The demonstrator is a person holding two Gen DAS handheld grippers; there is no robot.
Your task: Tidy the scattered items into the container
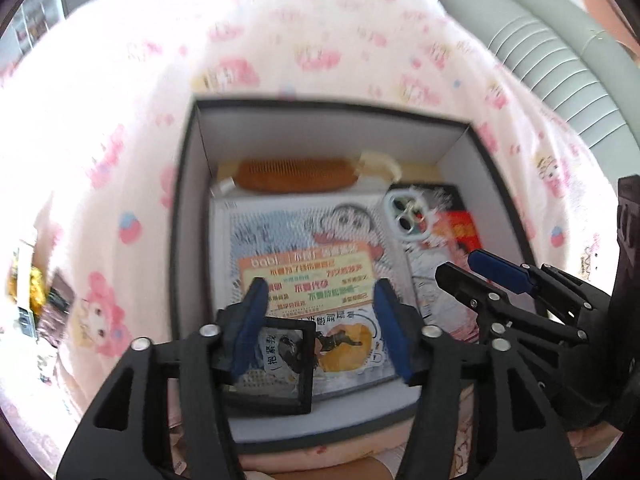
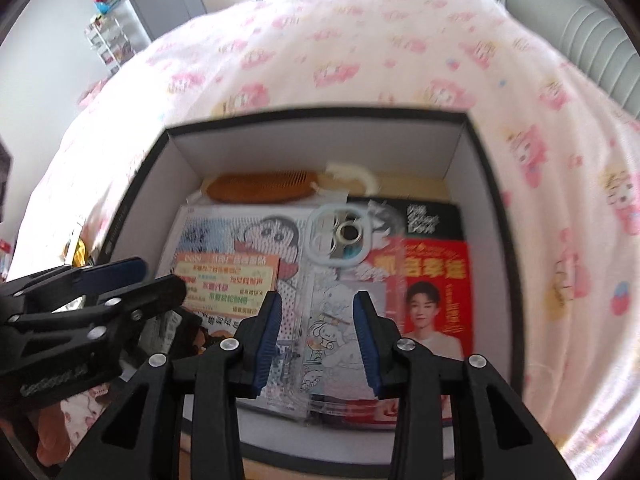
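Your left gripper (image 1: 316,320) over box (image 1: 182,216), jaws apart, holding nothing; small black-framed card (image 1: 286,360) just beneath left finger. Inside box: brown comb (image 2: 260,188) at far wall, cartoon pad (image 1: 304,248) left, clear phone case (image 2: 332,280) centre, red booklet (image 2: 436,292) right. Your right gripper (image 2: 316,340) above phone case, jaws spread, empty.
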